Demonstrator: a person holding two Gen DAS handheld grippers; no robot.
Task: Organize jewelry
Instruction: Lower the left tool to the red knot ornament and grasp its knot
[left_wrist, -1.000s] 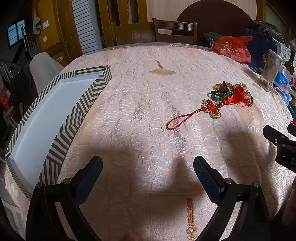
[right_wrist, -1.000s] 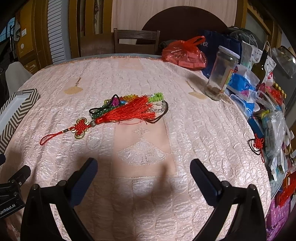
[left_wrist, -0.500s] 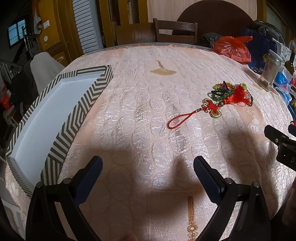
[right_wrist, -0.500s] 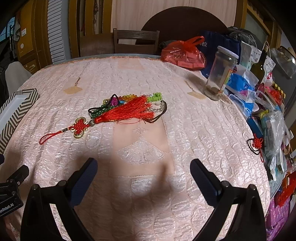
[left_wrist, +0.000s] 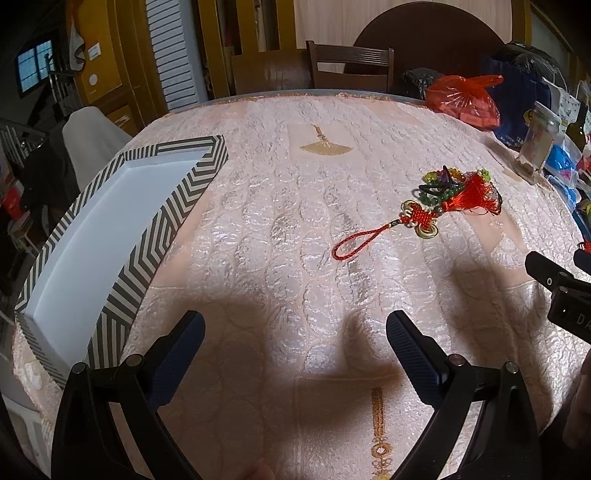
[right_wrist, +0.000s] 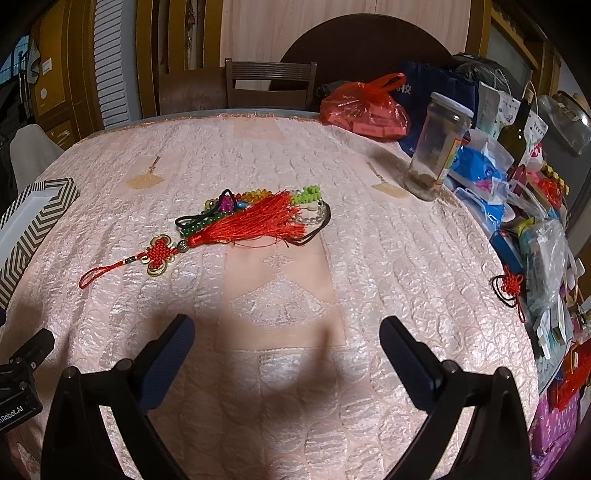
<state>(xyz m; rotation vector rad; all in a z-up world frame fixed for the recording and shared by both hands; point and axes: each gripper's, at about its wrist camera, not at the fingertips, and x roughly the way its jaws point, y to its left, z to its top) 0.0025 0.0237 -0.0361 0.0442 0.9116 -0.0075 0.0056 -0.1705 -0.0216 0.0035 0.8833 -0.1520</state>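
Observation:
A red Chinese-knot tassel charm (right_wrist: 236, 229) lies on the pink tablecloth with its loop to the left, on top of a small pile of coloured bead bracelets (right_wrist: 236, 201). The charm also shows in the left wrist view (left_wrist: 424, 218), to the right. A box with a grey-and-white chevron rim and white inside (left_wrist: 110, 221) sits at the table's left edge. My left gripper (left_wrist: 295, 339) is open and empty above the near tablecloth. My right gripper (right_wrist: 286, 343) is open and empty, nearer than the pile.
A glass jar (right_wrist: 439, 147), a red plastic bag (right_wrist: 365, 107), a dark bottle (right_wrist: 517, 125) and packets crowd the table's right edge. A small red knot charm (right_wrist: 511, 286) lies there too. A wooden chair (right_wrist: 269, 85) stands behind the round table.
Both grippers have crept slightly forward towards the jewelry; both stay open and nothing on the table has moved.

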